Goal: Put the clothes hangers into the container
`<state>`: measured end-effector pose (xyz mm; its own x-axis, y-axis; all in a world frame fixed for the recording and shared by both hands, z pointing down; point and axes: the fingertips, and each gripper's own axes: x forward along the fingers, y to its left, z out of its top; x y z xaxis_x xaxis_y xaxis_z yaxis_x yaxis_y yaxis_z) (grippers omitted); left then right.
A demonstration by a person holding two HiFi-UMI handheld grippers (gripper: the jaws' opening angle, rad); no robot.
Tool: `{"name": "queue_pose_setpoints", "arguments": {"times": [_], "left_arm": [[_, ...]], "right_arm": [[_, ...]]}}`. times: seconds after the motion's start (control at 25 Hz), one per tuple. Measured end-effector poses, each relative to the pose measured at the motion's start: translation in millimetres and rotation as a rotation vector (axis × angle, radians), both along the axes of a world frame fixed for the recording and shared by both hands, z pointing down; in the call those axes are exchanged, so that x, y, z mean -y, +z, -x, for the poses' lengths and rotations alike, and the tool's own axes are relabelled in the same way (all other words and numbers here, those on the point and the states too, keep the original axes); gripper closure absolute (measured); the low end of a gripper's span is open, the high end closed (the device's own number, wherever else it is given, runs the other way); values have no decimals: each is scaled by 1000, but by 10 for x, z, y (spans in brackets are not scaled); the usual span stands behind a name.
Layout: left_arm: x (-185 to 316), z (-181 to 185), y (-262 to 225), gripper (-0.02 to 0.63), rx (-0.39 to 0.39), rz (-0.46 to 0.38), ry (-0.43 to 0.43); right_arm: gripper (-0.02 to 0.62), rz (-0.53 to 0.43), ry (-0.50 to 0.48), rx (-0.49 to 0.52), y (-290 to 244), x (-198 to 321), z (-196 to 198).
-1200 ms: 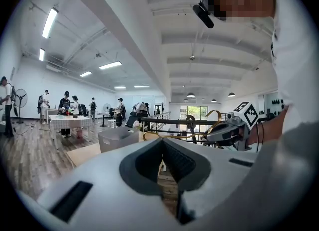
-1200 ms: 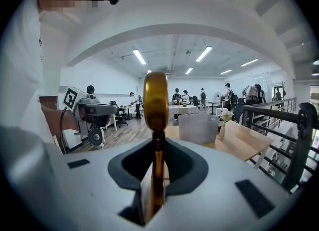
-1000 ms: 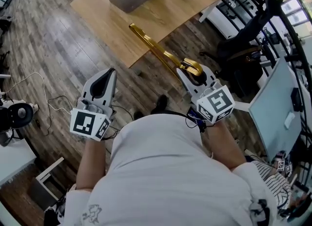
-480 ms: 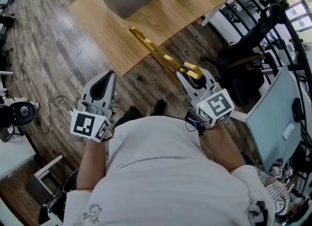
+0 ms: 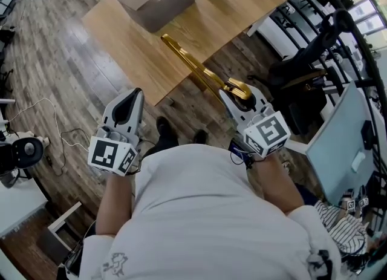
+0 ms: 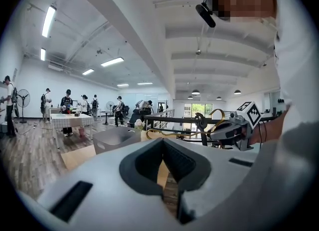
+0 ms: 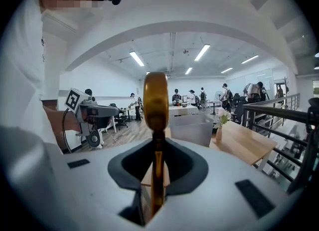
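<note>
In the head view the left gripper (image 5: 136, 92) is held out over the dark plank floor (image 5: 60, 61). Its own view shows its jaws brought together with nothing between them. Beyond it, a grey rectangular plastic container (image 5: 166, 0) stands on the light wooden surface (image 5: 230, 3), near that surface's far left side. A gold metal clothes hanger (image 5: 193, 61) reaches from the near edge of the surface back to the right gripper (image 5: 228, 91). That gripper's jaws are closed on the hanger close to its curved hook. In the right gripper view the hook (image 7: 155, 100) rises straight up from between the pads, with the container (image 7: 192, 129) behind it. The hanger is well apart from the container, in the air over the floor and the surface's edge. A black office chair (image 5: 305, 55) stands to the right.
</note>
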<state>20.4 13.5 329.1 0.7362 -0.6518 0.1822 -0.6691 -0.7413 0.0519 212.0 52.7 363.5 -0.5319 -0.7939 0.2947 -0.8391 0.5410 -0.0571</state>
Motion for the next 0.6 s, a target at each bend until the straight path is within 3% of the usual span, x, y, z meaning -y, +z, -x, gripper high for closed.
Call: {"name": "queue_pose_setpoints", "arguments": {"times": [0.24,0.6], "left_arm": [[374,104,-94,600,-15,-23,51],[835,553,-220,600,-38,-41,110]], "right_arm": [[522,-21,52,-29,-100,335,108],[522,-41,115,-65,-279,779,547]]}}
